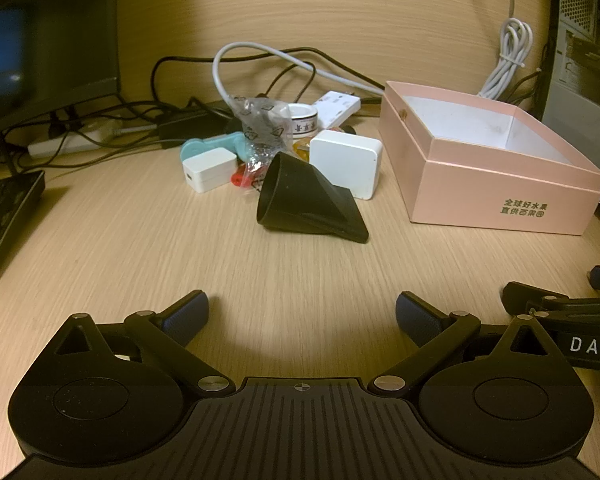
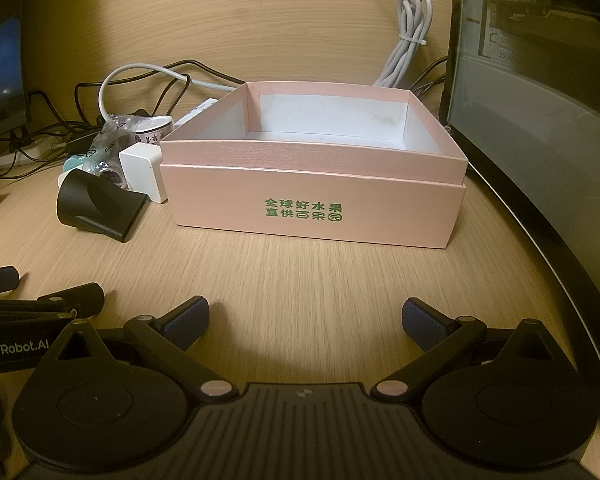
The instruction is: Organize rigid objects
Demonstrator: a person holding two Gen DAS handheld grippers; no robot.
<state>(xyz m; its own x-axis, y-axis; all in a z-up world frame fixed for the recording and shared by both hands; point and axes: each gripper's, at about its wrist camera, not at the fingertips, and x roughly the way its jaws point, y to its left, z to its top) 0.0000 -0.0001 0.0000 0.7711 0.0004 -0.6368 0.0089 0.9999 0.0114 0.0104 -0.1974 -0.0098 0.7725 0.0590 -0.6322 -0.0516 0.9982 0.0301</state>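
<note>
Pink box (image 2: 316,204): 1, empty. White adapters: 2. Black nozzle (image 1: 304,200): 1. Both grippers' fingers wide apart, holding nothing.

One pink box (image 2: 312,208), one black nozzle (image 1: 308,204), two white adapters (image 1: 346,162) (image 1: 209,169), one tape roll (image 1: 302,120), one teal piece (image 1: 204,146), one clear plastic bag (image 1: 260,128), one white power strip (image 1: 72,143), one bundled white cable (image 1: 510,58), two claws (image 1: 302,314) (image 2: 305,320)

Office desk (image 1: 300,264): monitor (image 1: 48,40), keyboard (image 1: 4,216), computer tower (image 2: 540,60)
</note>
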